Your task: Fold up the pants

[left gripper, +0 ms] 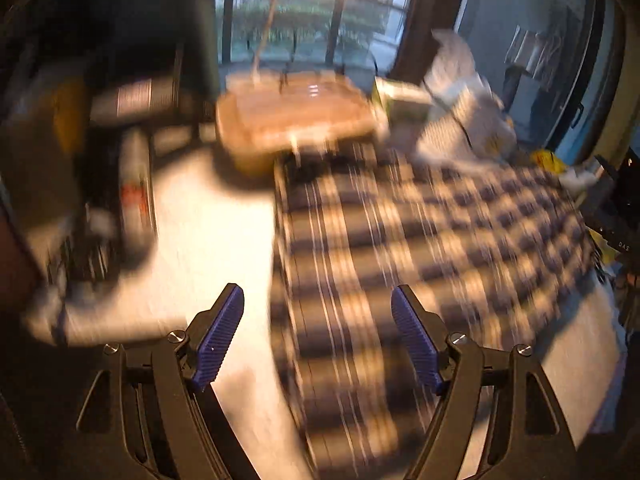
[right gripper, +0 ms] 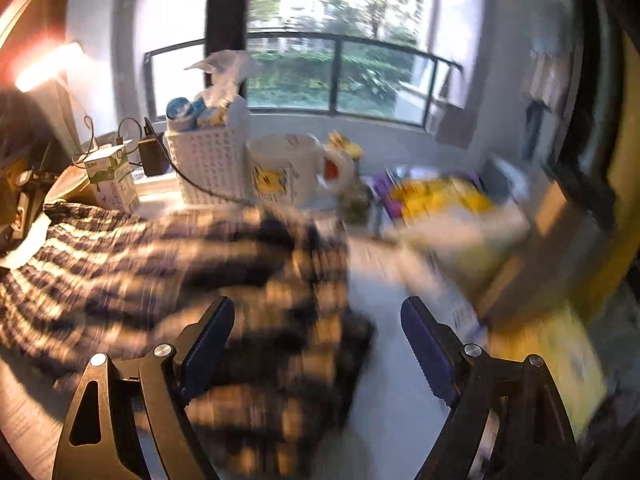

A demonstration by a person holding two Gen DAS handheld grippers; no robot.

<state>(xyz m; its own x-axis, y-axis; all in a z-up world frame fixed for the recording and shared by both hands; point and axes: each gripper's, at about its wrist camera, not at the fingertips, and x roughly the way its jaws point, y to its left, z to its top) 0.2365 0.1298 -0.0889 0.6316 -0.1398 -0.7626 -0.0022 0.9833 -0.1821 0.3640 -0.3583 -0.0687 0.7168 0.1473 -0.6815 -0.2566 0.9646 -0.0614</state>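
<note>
Pants (left gripper: pixel 420 240), one plaid pair, lie spread flat on the counter (left gripper: pixel 208 220) directly ahead of and beneath both tools, evidently laid out for folding, while the left hand-held gripper (left gripper: pixel 318 312) and right hand-held gripper (right gripper: pixel 318 324), two counted, hover wide and empty above the cloth.

Bare table (left gripper: pixel 208 216) left of pants (left gripper: pixel 400 240); basket (right gripper: pixel 208 164) behind.

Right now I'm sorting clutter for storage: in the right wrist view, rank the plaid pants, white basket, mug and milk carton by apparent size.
1. Plaid pants, though nearest the camera.
2. White basket.
3. Mug, close to the basket; blur makes this unsure.
4. Milk carton.
</note>
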